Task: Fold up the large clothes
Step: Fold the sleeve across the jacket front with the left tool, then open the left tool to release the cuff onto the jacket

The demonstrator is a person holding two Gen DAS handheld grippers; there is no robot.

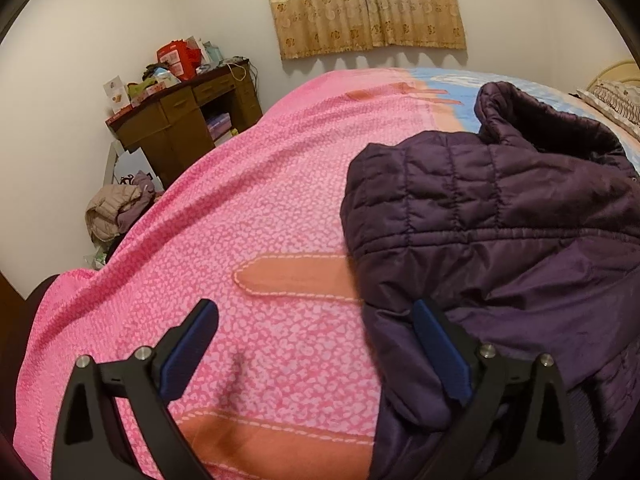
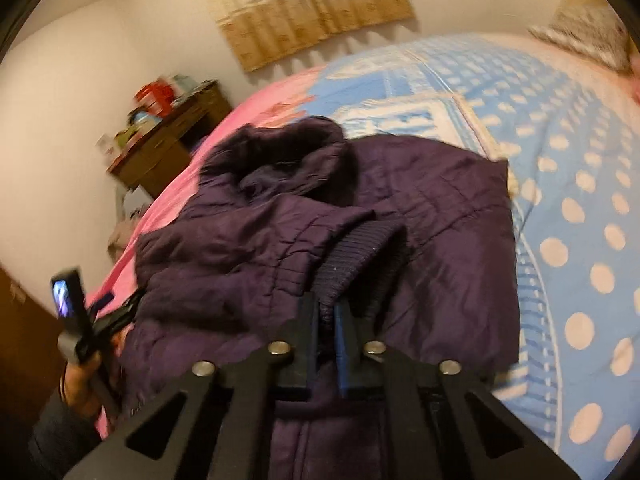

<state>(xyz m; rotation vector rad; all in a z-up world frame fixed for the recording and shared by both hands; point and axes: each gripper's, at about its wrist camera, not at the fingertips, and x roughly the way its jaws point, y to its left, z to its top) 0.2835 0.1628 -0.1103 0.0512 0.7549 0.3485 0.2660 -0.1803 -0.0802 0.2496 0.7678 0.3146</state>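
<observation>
1. The purple quilted jacket (image 1: 500, 216) lies on the bed (image 1: 248, 216), partly gathered, its collar at the far end. It straddles the pink blanket and the blue dotted cover (image 2: 580, 208).
2. Right gripper (image 2: 328, 312): jaws together, clamped on the ribbed cuff (image 2: 352, 256) of a sleeve that lies over the body of the jacket.
3. Left gripper (image 1: 316, 340): jaws wide apart, nothing between them. Its right finger (image 1: 440, 352) sits at the near left edge of the jacket, its left finger over bare blanket.
4. Step in hand, as I judge it: fold the sleeve across the body. To do it well, keep the hold on the rib knit, not the slick shell. Lift the cuff just clear, carry it flat across, and set it down square to the side seam.
5. The left gripper looks best used to pin or pinch the near left hem so the bulk does not drag along. It would need to shift right so that cloth lies between both fingers.
6. Risk: padded fabric springs back; smooth the fold before letting go.
7. Surroundings: a cluttered wooden desk (image 1: 188, 120) at far left, a heap of clothes (image 1: 116, 212) on the floor beside the bed, curtains (image 1: 368, 4) on the far wall, a pillow (image 1: 616, 100) at far right.
8. Nothing lies on the bed in the way of the fold. The right view is blurred.
</observation>
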